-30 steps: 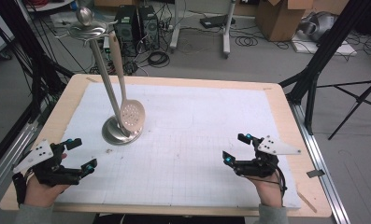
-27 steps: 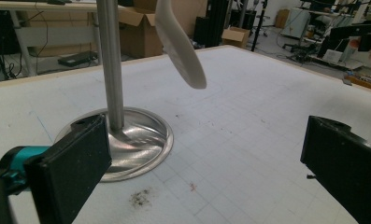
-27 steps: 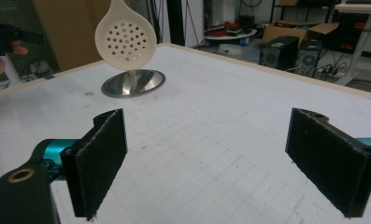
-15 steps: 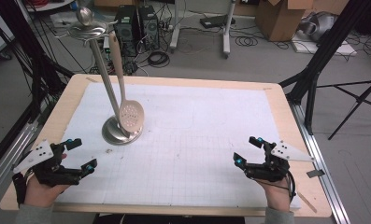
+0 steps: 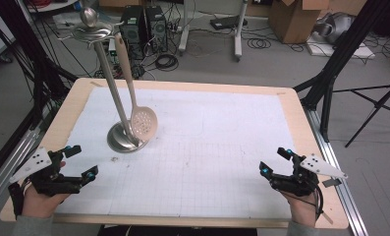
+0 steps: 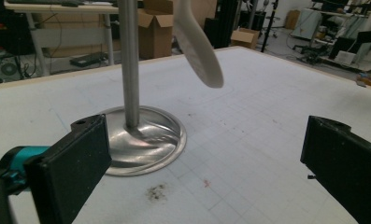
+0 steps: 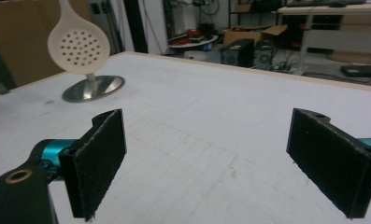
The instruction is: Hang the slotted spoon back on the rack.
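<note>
Both sets of jaws stand wide apart and hold nothing. That's the left gripper (image 5: 79,162) low at the near left corner of the table (image 5: 300,118), and the right gripper (image 5: 276,161) down at the near right edge. Between them lies open white grid paper. Well off toward the far left, the slotted spoon (image 5: 144,123) hangs from the top of the steel stand (image 5: 126,138), its perforated bowl dangling just above the round base. From the left gripper view that base sits close ahead, the spoon's bowl (image 6: 199,49) overhead. Nothing's been touched, by the look of it: the reach, the grasp and the lift off the stand all lie ahead, I'd say.
</note>
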`<action>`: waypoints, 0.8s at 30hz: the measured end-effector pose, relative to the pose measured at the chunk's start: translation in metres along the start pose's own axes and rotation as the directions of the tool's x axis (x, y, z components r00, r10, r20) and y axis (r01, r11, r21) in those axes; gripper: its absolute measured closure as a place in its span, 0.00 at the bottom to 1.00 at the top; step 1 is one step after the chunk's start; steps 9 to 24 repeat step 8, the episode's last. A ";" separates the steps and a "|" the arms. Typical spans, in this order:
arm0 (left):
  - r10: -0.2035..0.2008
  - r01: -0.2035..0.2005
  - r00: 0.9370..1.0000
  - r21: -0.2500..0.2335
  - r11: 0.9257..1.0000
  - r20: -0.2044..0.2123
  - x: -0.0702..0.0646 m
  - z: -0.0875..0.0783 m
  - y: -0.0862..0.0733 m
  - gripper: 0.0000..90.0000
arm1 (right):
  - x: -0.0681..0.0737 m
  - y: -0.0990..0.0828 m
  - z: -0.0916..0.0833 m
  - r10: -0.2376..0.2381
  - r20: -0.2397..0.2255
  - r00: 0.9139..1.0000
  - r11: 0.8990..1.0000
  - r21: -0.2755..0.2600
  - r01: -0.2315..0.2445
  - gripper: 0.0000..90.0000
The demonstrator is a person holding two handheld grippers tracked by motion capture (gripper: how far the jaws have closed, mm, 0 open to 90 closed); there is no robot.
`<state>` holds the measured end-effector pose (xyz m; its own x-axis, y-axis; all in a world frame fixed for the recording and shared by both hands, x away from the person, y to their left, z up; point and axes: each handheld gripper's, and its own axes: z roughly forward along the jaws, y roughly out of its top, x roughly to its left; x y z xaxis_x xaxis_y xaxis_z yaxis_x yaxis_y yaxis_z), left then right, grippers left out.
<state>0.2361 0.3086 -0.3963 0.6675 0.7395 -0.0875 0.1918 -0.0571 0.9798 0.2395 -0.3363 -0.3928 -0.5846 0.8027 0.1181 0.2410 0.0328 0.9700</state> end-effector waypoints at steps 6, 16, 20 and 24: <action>-0.011 0.011 0.999 0.001 1.000 -0.040 0.005 -0.004 -0.003 0.02 | -0.008 -0.005 -0.008 0.025 0.021 0.999 1.000 0.000 -0.025 0.12; -0.013 0.013 0.998 0.006 1.000 -0.054 0.006 -0.004 -0.004 0.02 | -0.009 -0.006 -0.007 0.028 0.017 0.999 1.000 -0.003 -0.028 0.12; -0.013 0.013 0.998 0.006 1.000 -0.054 0.006 -0.004 -0.004 0.02 | -0.009 -0.006 -0.007 0.028 0.017 0.999 1.000 -0.003 -0.028 0.12; -0.013 0.013 0.998 0.006 1.000 -0.054 0.006 -0.004 -0.004 0.02 | -0.009 -0.006 -0.007 0.028 0.017 0.999 1.000 -0.003 -0.028 0.12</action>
